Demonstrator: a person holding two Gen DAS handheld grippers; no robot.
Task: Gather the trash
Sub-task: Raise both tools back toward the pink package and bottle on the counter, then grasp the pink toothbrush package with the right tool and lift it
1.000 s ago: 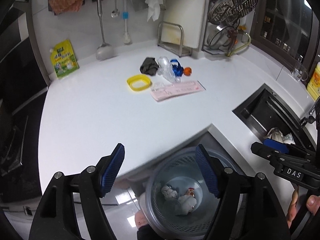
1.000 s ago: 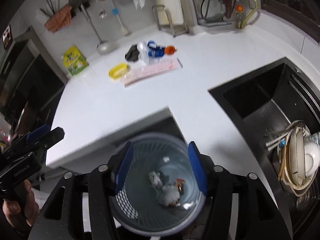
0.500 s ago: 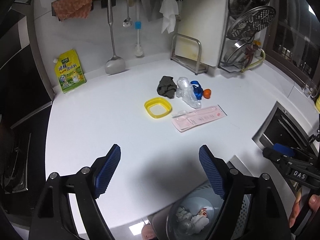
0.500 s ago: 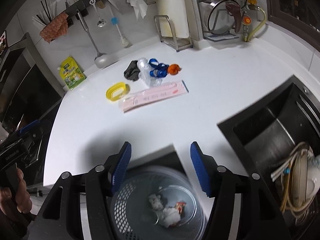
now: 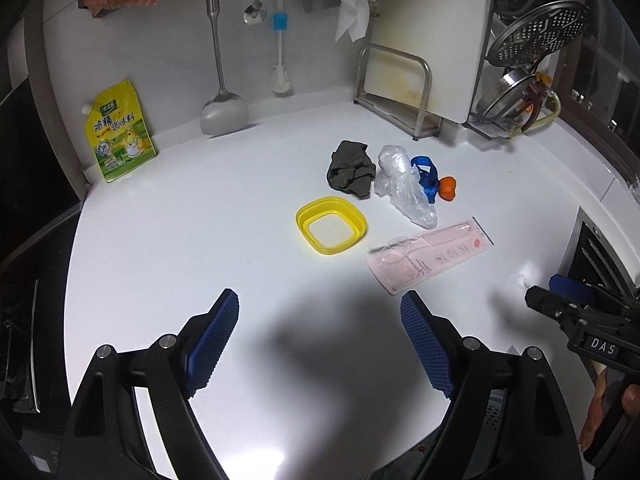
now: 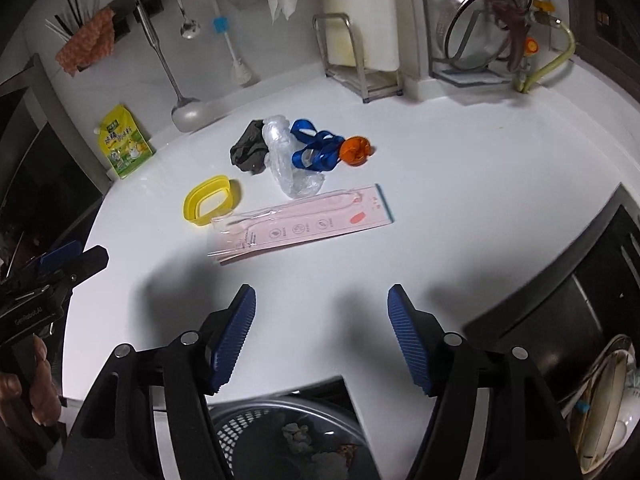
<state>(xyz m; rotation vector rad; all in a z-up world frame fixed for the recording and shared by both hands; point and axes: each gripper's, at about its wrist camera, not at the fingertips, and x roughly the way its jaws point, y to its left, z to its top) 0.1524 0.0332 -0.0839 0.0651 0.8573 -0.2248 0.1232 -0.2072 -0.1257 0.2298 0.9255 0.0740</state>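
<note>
Crinkled clear plastic wrapper, countertop

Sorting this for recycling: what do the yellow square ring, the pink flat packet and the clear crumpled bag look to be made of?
Yellow ring: seemingly rigid moulded plastic, smooth and opaque.
Pink packet: looks like printed paper with a clear film front; a spoon shape shows through.
Clear bag: thin plastic film, translucent, wrinkled and glossy.

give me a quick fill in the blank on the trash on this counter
1. The square tub left of the pink packet is ____ in colour.
2. The orange cap lies beside a ____ strap.
3. Both grippers' jaws are ____, nothing between them.
4. The dark crumpled rag lies ____ of the clear plastic bag.

Missing: yellow; blue; open; left
</note>
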